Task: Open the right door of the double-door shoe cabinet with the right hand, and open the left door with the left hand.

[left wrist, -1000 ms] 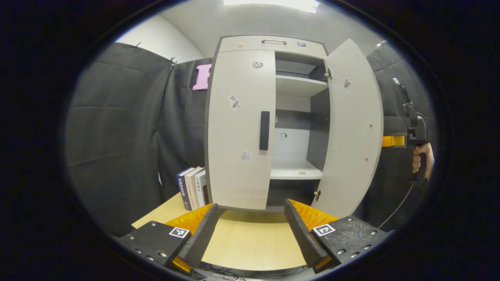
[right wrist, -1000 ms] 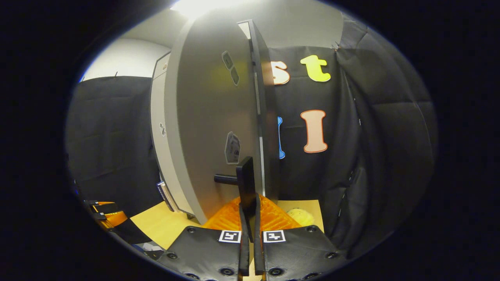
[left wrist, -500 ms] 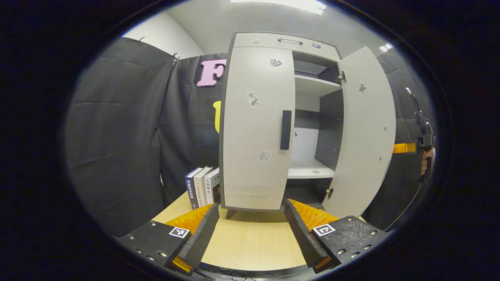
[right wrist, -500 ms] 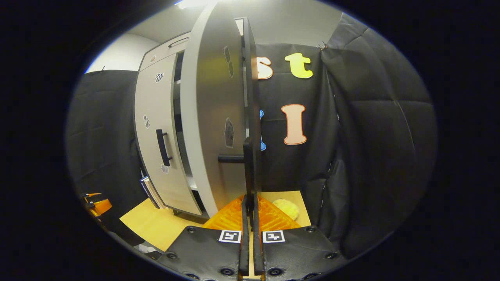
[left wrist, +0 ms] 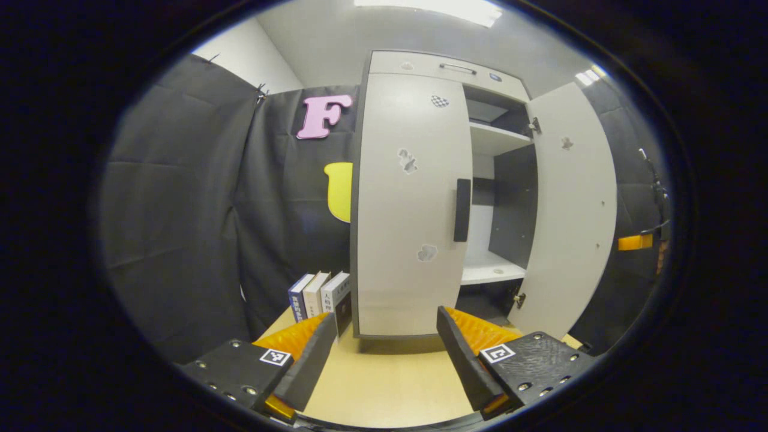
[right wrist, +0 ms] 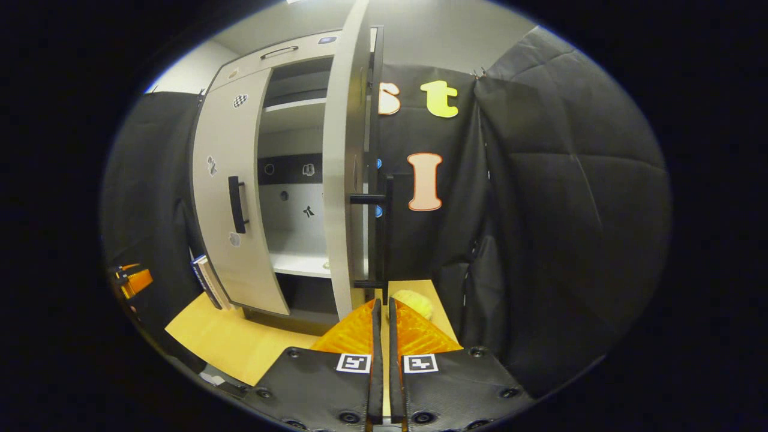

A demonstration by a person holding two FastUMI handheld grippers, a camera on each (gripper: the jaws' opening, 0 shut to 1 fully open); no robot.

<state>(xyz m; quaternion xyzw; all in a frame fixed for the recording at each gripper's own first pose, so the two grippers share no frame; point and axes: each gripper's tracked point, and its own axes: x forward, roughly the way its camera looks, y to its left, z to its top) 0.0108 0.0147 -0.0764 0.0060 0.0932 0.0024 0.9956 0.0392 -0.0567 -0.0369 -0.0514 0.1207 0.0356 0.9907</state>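
The grey shoe cabinet stands on a wooden table. Its left door is closed, with a black handle at its inner edge. The right door stands wide open and bare shelves show inside. My left gripper is open, low in front of the left door and well short of it. In the right gripper view the right door shows edge-on with its black handle. My right gripper is shut just below and before that handle, with nothing between its fingers.
Three books stand against the cabinet's left side. A yellow round thing lies on the table behind the open door. Black cloth walls close in on both sides. The other gripper shows orange beyond the open door.
The right door swung further open. My right gripper came off its handle and drew back, fingers still together. My left gripper shifted, bringing the left door more to the centre.
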